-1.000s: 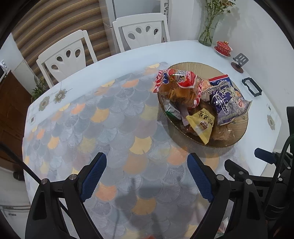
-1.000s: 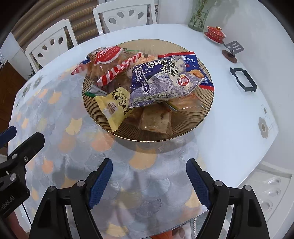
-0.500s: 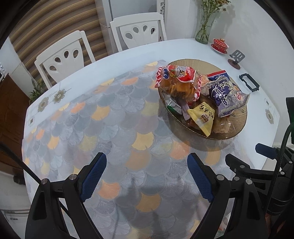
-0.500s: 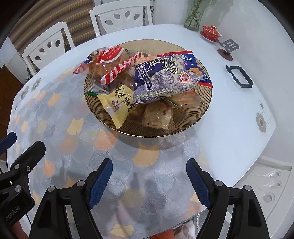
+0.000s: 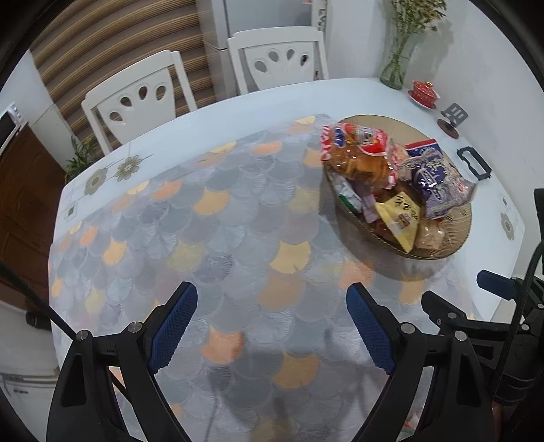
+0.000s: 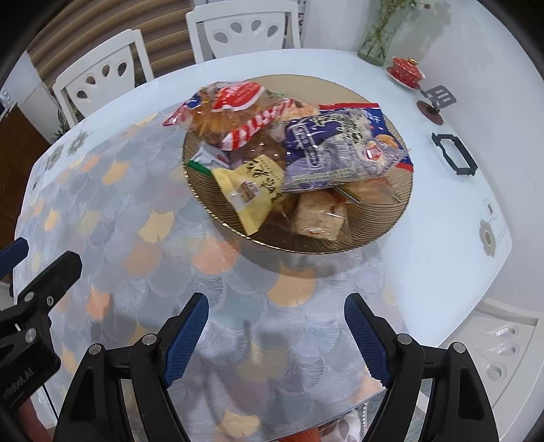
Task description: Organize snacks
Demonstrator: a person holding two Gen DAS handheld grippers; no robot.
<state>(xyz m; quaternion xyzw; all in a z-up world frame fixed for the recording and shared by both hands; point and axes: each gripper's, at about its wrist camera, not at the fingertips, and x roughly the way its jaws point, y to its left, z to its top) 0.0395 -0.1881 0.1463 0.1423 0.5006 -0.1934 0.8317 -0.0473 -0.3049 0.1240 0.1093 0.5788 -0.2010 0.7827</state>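
- Both grippers hang above a table, jaws spread wide, holding nothing.
- Left gripper (image 5: 272, 323), with blue-padded fingers, is over the near part of a mat (image 5: 210, 238) patterned with grey, orange and yellow fan shapes.
- Right gripper (image 6: 276, 331), also with blue pads, is over the mat's near edge, with the snack plate just beyond its fingertips.
- From the left view, part of the right gripper's black frame shows at the lower right; from the right view, part of the left gripper shows at the lower left.
- Plate (image 6: 384, 231): round, ribbed, amber-brown, resting on the mat's far right part, partly over the white table (image 6: 425, 238).
- Snacks are heaped on the plate, all touching or overlapping.
- Red bag (image 6: 234, 112): clear with red and white print, at the back left of the heap, showing brown pastries inside.
- Purple bag (image 6: 340, 149): large, crinkled, on top at the right side.
- Yellow packet (image 6: 253, 192): at the front left, its corner reaching over the plate's rim.
- Clear-wrapped cake (image 6: 319, 217): pale brown, at the front, under the purple bag's edge.
- Small green-and-white packet (image 6: 207, 161): at the left rim, beneath the red bag.
- Farther right on the table: a glass vase (image 6: 374, 47) with stems, a red lidded cup (image 6: 406, 69) on a saucer, and a black frame (image 6: 454, 154) lying flat.
- Two white chairs (image 6: 244, 30) stand behind the table.
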